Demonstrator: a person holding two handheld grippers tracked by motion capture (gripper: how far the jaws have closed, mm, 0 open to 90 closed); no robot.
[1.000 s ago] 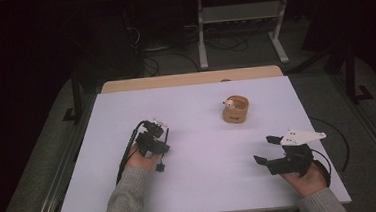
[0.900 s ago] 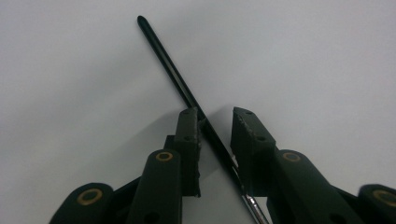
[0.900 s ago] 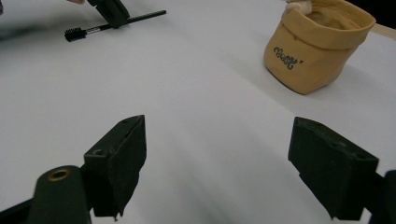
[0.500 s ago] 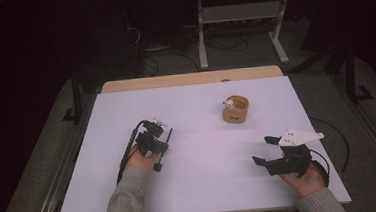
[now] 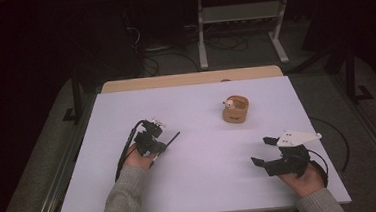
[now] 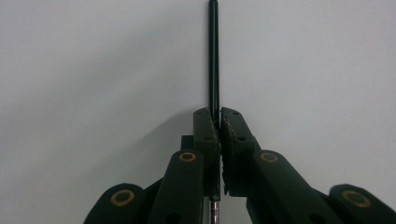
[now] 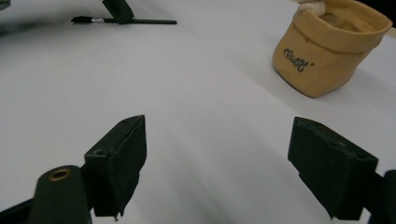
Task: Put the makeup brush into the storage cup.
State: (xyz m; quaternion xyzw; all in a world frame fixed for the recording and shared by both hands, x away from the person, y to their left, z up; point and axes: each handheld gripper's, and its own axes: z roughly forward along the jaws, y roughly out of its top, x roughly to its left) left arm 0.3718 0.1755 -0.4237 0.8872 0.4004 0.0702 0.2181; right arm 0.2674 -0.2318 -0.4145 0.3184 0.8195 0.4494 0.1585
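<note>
At the white table [image 5: 202,195], the left gripper [image 5: 157,138] has just clenched its fingers [image 6: 206,135] on a thin black brush [image 6: 213,56] lying flat, not yet lifted toward the tan pouch [image 5: 235,109], while the right gripper [image 5: 262,151] waits released.

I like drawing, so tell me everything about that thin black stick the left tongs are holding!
The thin black stick is slim, straight and glossy, with a rounded far tip and a silvery metal band near its other end, like a small brush or pen. The left tongs have just closed on it, pinching it partway along, so most of it juts out ahead. It lies low and about level over the white table, pointing toward the tan pouch.
</note>
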